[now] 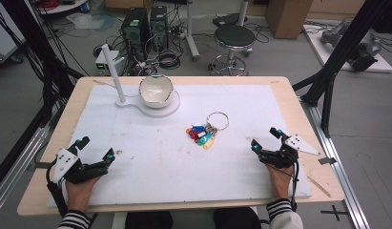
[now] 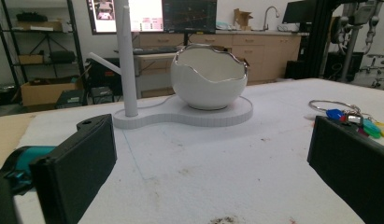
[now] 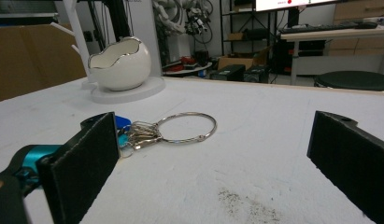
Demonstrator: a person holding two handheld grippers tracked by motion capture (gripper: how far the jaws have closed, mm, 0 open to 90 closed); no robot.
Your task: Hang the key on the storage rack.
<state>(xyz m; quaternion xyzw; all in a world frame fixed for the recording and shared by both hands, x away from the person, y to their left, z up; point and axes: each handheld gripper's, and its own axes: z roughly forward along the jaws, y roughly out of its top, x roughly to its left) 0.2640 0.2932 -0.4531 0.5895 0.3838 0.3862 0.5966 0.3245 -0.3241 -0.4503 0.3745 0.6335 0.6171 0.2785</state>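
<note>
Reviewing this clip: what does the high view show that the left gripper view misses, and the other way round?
The high view alone takes in both hands, the right gripper, the whole table and a black stool behind it. The left gripper view alone has wall monitors and a counter with a tap. Both show the white bowl on its stand, the key ring and the open left gripper.

The high view looks down; both gripper views skim low, sharing the white bowl (image 1: 156,90) and key ring (image 1: 217,120).
</note>
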